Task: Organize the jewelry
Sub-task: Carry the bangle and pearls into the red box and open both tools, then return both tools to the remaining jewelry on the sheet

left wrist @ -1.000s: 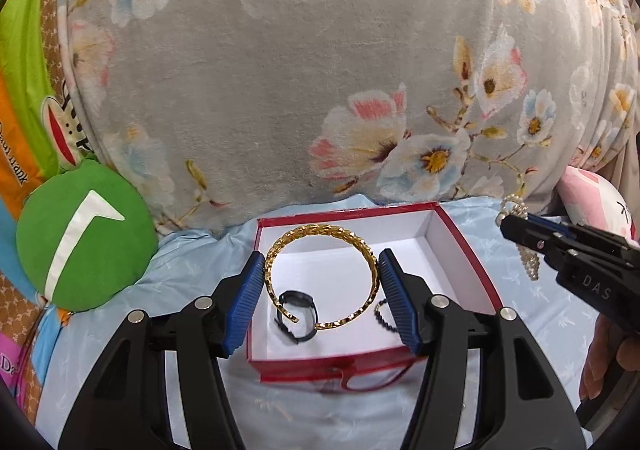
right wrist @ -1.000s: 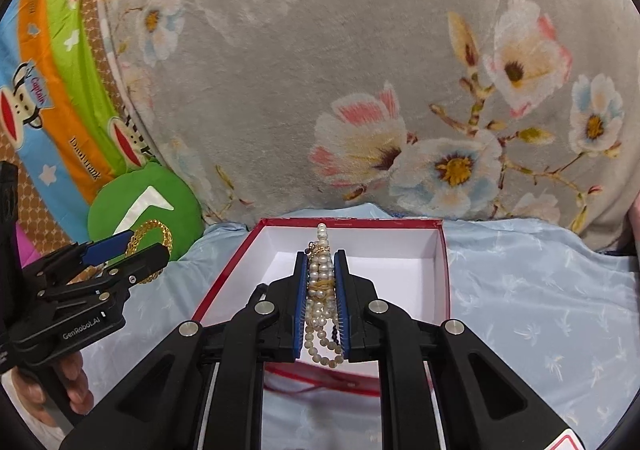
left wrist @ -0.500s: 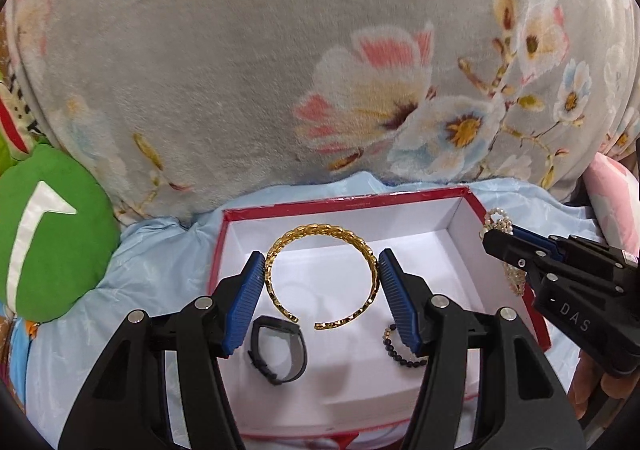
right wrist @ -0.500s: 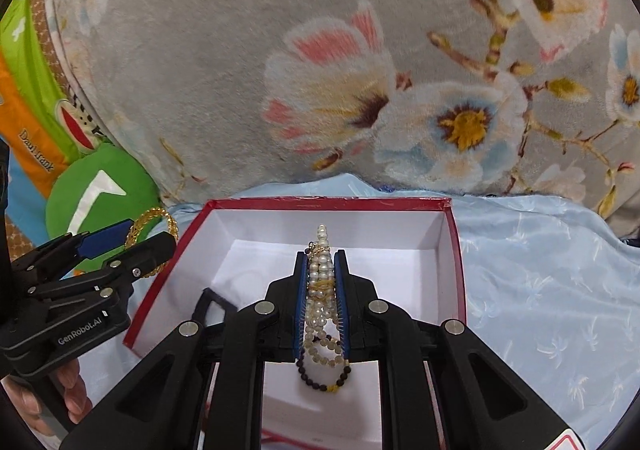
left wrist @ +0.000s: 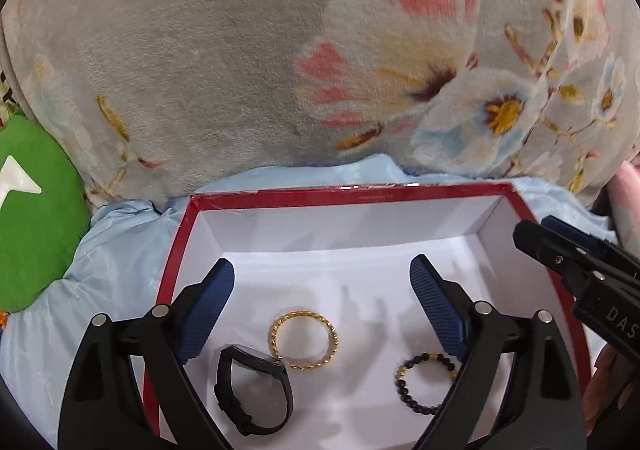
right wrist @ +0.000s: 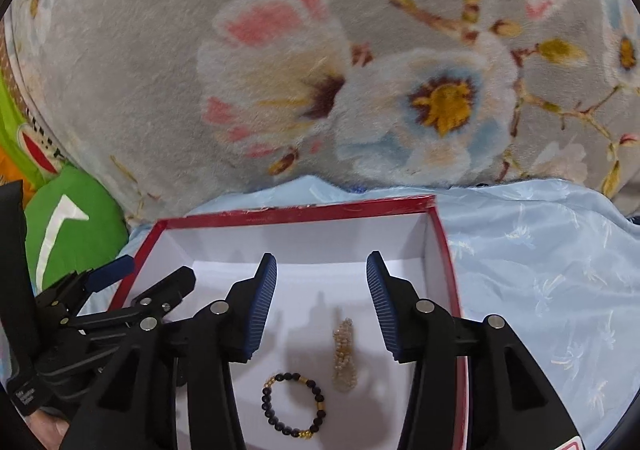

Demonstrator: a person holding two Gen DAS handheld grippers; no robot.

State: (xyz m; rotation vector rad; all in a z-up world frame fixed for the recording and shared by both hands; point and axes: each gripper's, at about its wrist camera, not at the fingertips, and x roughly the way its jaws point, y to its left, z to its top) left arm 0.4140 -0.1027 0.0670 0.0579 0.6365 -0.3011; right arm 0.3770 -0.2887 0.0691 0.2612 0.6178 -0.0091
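We see that both tongs have just been opening and now hold nothing. The left tongs [left wrist: 322, 276] stand wide over the red box [left wrist: 352, 196]; half a second ago the gold bangle [left wrist: 303, 340] was pinched between their blue pads, and now it lies flat on the white floor of the box, below and between the fingers, touching the black watch band [left wrist: 253, 390] on its left. The dark bead bracelet [left wrist: 425, 382] lies just under the right finger.

The right tongs [right wrist: 322, 272] are partly open. The pearl bracelet [right wrist: 344, 354], which was squeezed between the pads before, now lies in the box below the gap, just beside the dark bead bracelet [right wrist: 294, 404]. The box looks larger and nearer than a second ago.
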